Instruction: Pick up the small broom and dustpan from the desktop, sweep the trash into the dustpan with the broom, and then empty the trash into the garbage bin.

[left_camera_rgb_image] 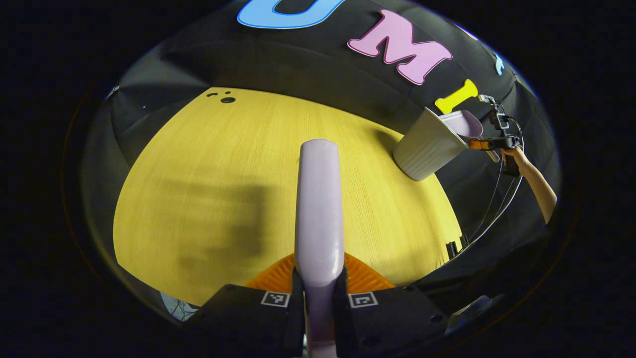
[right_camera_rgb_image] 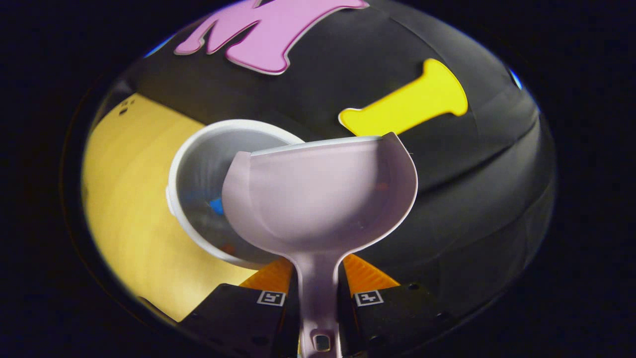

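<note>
Right gripper view gives me the right gripper (right_camera_rgb_image: 318, 298) clamping the dustpan (right_camera_rgb_image: 318, 199) over the garbage bin (right_camera_rgb_image: 198, 164), hiding its contents, while my left gripper (left_camera_rgb_image: 319, 298) clenches the broom (left_camera_rgb_image: 318, 199).

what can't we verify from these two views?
- Broom bristles: in the left gripper view just the handle reaches forward from the left gripper.
- Bin contents: right gripper view, the dustpan covers much of the opening and the inside is blurred.
- Dustpan held by the right gripper: its pan looks empty, blur prevents certainty.
</note>
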Action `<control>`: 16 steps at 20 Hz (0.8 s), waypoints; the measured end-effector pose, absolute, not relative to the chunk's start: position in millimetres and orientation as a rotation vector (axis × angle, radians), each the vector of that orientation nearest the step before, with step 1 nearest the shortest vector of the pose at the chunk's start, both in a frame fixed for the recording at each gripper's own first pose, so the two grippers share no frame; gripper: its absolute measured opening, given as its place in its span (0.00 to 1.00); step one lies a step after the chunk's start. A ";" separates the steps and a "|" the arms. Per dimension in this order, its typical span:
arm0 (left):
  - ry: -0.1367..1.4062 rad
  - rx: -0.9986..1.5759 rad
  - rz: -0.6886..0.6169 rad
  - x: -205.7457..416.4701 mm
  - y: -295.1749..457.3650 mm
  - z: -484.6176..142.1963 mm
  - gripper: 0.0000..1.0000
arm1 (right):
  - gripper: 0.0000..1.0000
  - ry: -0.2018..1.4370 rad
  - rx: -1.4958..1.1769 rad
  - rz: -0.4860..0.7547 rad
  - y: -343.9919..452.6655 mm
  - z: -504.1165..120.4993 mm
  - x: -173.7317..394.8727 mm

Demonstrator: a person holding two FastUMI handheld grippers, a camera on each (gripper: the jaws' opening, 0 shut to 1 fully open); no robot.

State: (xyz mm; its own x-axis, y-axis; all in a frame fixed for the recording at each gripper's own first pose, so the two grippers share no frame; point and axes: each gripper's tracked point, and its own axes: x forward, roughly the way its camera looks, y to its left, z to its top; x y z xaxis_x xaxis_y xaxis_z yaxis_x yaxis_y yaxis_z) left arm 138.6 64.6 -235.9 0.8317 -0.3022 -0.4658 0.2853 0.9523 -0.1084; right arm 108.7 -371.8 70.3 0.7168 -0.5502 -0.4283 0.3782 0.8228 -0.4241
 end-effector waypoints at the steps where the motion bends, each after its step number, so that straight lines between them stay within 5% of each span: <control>1: 0.492 -0.034 -0.300 138.5 68.9 -233.3 0.29 | 0.35 0.544 -0.269 -0.526 -369.0 77.1 107.9; 10: 0.468 0.023 -0.251 131.3 99.6 -216.2 0.29 | 0.35 0.281 -0.051 -0.374 -340.2 141.3 120.1; 16: 0.446 0.014 -0.259 136.6 86.7 -220.6 0.29 | 0.35 0.244 -0.007 -0.199 -328.3 138.4 130.0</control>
